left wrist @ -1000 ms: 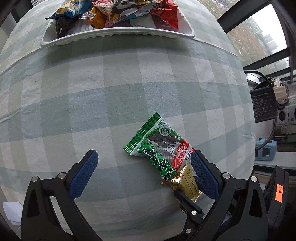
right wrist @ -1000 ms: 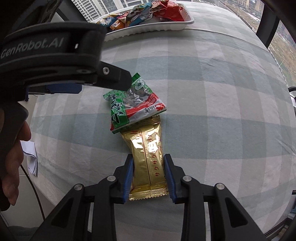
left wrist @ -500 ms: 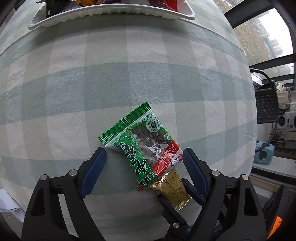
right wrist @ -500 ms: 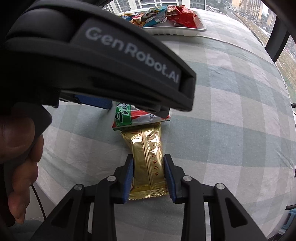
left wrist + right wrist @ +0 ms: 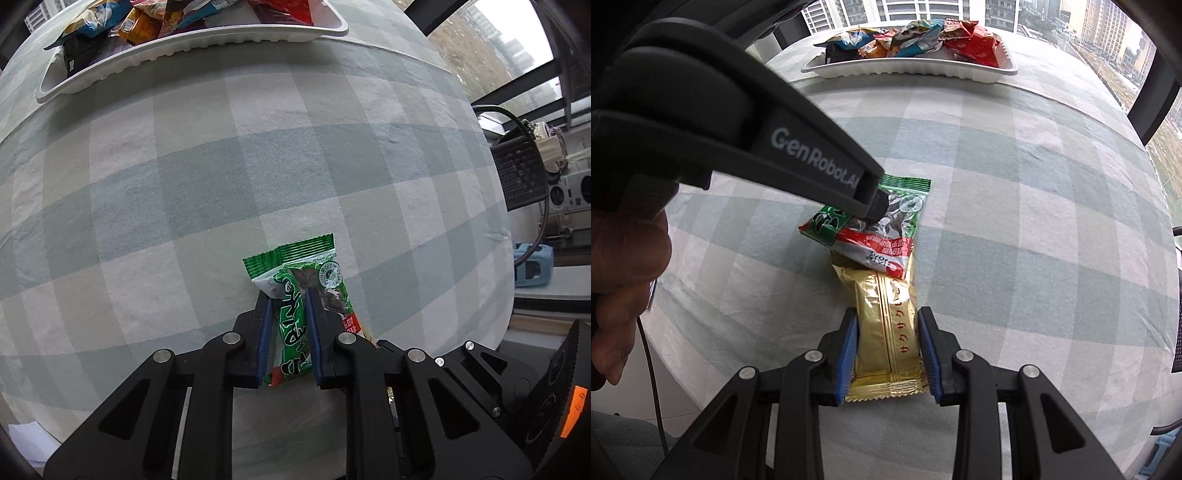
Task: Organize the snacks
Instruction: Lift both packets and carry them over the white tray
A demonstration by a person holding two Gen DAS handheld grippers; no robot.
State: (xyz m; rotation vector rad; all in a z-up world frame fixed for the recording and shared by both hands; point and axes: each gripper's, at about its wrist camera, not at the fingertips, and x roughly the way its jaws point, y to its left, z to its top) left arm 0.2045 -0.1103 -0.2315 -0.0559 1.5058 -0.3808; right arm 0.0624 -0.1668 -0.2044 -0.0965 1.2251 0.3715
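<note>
A green and red snack packet (image 5: 295, 295) lies on the checked tablecloth near the front edge. My left gripper (image 5: 288, 306) is shut on it, pinching its left half between the blue pads. It also shows in the right wrist view (image 5: 882, 229), under the left gripper's body (image 5: 746, 122). A gold snack bar (image 5: 886, 332) lies just in front of the packet, its far end tucked under the packet. My right gripper (image 5: 887, 328) is shut on the gold bar, pads against its two long sides.
A white tray (image 5: 207, 48) with several snack packets stands at the far edge of the table; it also shows in the right wrist view (image 5: 908, 68). Checked cloth lies between the tray and the grippers. Windows and office gear (image 5: 524, 177) are to the right.
My left gripper has moved over the green packet and shut on it, turning it more upright in view. My right gripper keeps its hold on the gold bar.
</note>
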